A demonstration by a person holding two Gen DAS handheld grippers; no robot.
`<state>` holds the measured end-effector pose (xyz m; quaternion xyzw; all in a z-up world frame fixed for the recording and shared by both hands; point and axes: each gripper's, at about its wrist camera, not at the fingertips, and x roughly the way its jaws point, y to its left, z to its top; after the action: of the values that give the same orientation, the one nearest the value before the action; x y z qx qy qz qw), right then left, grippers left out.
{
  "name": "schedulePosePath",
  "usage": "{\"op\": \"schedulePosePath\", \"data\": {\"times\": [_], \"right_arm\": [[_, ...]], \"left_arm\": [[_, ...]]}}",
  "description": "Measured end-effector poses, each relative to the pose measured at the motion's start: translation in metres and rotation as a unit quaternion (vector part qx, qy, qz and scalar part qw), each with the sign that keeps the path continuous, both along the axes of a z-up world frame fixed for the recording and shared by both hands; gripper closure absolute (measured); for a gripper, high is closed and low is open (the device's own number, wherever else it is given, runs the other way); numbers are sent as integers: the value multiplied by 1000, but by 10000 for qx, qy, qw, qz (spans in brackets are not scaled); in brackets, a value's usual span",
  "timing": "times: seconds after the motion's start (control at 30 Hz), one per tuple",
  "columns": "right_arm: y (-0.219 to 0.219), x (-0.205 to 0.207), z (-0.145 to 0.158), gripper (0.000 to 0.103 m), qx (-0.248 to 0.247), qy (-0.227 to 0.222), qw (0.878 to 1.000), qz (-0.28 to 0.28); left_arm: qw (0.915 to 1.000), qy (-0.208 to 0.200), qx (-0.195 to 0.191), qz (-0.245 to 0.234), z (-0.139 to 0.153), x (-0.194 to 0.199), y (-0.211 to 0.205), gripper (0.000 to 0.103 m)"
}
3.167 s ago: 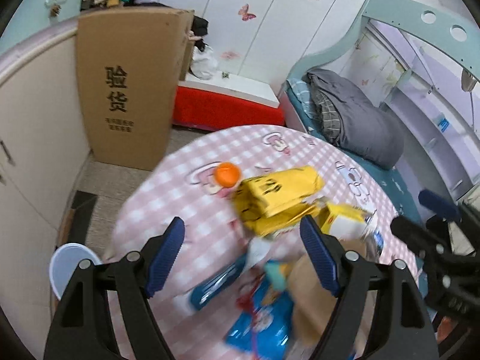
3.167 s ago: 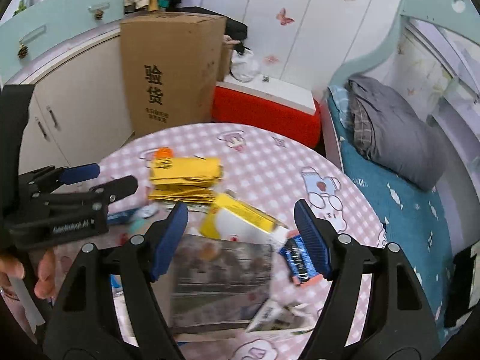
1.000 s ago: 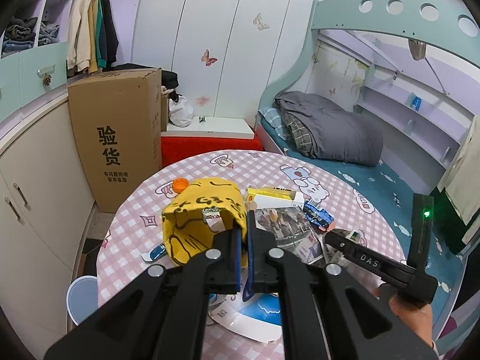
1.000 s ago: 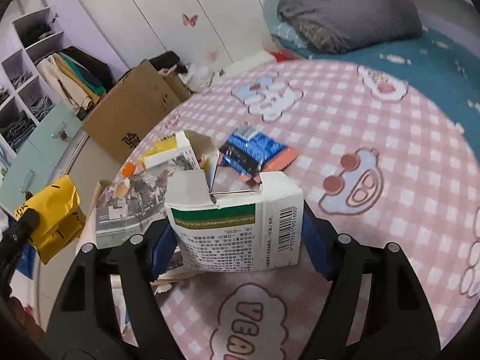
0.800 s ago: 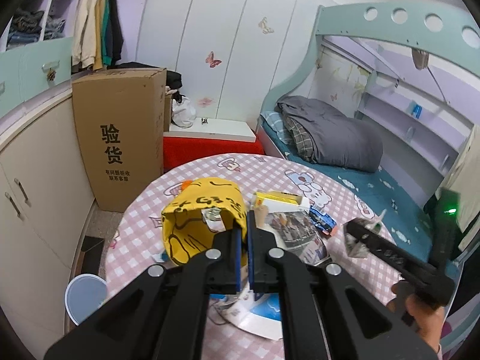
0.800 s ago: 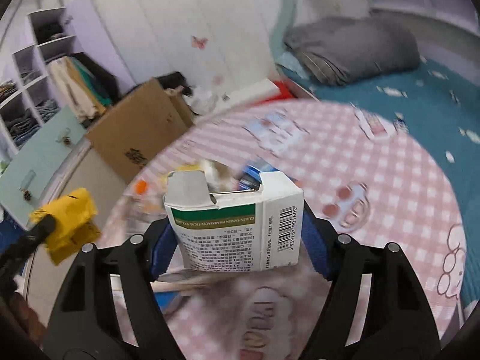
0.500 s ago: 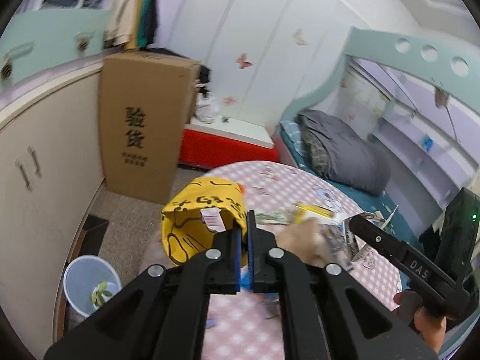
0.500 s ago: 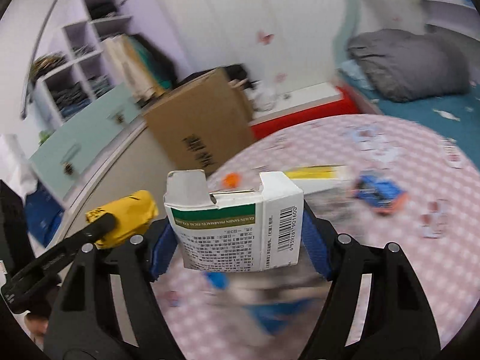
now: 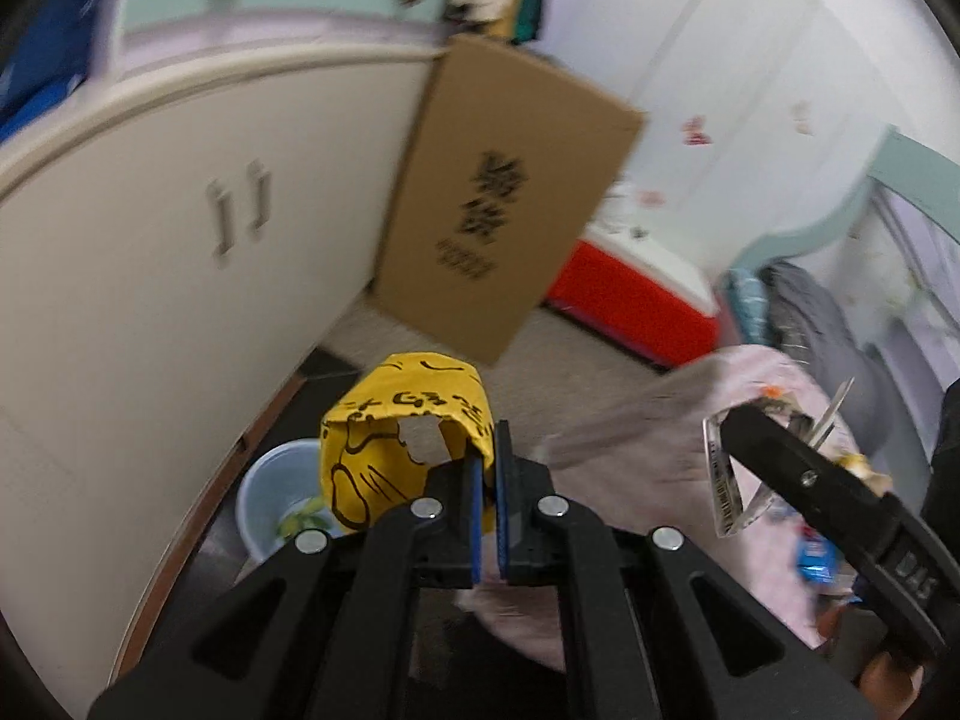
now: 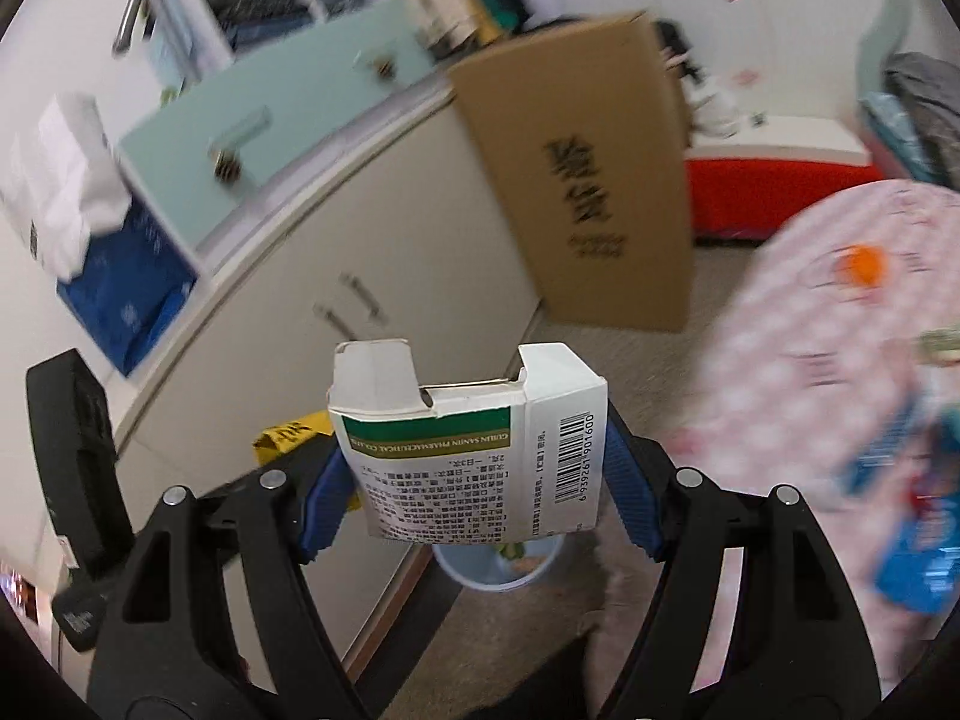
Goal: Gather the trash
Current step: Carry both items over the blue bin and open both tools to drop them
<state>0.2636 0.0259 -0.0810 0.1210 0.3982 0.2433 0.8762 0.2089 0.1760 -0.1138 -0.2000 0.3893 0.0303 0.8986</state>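
My left gripper [image 9: 489, 468] is shut on a yellow wrapper [image 9: 396, 438] with black print and holds it in the air above a pale blue bin [image 9: 270, 498] on the floor. My right gripper [image 10: 474, 468] is shut on an open white and green medicine box [image 10: 474, 450] and holds it above the same bin [image 10: 498, 564], which it partly hides. The right gripper with its box also shows at the right of the left wrist view [image 9: 729, 468]. The yellow wrapper shows behind the box in the right wrist view [image 10: 288, 438].
A cream cabinet [image 9: 150, 276] stands just left of the bin. A tall cardboard box [image 9: 498, 210] leans beyond it. The round table with a pink checked cloth [image 10: 840, 372] is to the right, with more wrappers and an orange ball [image 10: 864, 261] on it.
Both grippers have swung left, away from the table, and now hang over the bin on the floor. Each still holds its piece of trash.
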Motion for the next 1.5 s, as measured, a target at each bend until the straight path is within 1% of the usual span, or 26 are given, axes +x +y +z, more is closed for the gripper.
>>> {"op": "schedulePosePath", "data": {"times": [0.03,0.13,0.23,0.3,0.33,0.37,0.4,0.43,0.5,0.63,0.87,1.03,1.2,1.27,1.33,1.37,1.4,1.43,1.5], "right_arm": [[14,4,-9,31,-31,58,10000,58],[38,15,-34,31,-75,212,9997,41],[54,28,-58,31,-147,370,9992,13],[61,35,-70,31,-236,465,9986,16],[64,37,-75,31,-263,508,9984,19],[67,39,-79,31,-305,538,9981,23],[70,41,-84,30,-363,575,9977,41],[71,42,-88,30,-383,620,9973,53],[74,42,-96,30,-408,716,9966,71],[75,40,-103,30,-471,790,9957,110],[83,38,-106,30,-553,843,9947,202],[91,39,-107,30,-550,868,9943,269],[101,41,-105,30,-529,801,9947,377],[106,42,-104,30,-514,775,9948,414],[112,47,-106,30,-325,805,9949,507],[114,48,-108,28,-242,834,9947,549],[117,51,-111,20,-161,895,9943,563],[119,53,-114,16,-119,950,9940,531],[123,54,-115,15,-110,966,9938,546]], "left_arm": [[9998,133,-5,112,-12,4,14,99],[9984,403,9,390,-38,15,43,99],[9969,595,-173,486,-60,27,63,99],[9956,696,-312,538,-72,36,71,96],[9946,767,-379,584,-79,40,76,85],[9936,851,-412,611,-85,44,80,62],[9928,909,-389,671,-89,44,83,48],[9913,980,-260,837,-93,44,87,39],[9912,973,-136,890,-96,41,91,39],[9899,1037,-45,970,-102,34,97,38],[9899,970,71,1028,-97,25,100,34],[9890,935,45,1144,-95,17,109,34],[9858,862,-40,1441,-92,6,125,34],[9837,825,9,1597,-90,2,130,34],[9818,766,35,1738,-87,-4,136,34],[9806,728,21,1820,-85,-7,139,34],[9795,709,17,1887,-84,-8,142,34],[9782,686,28,1961,-83,-10,145,33],[9764,655,93,2054,-80,-14,149,32]]}}
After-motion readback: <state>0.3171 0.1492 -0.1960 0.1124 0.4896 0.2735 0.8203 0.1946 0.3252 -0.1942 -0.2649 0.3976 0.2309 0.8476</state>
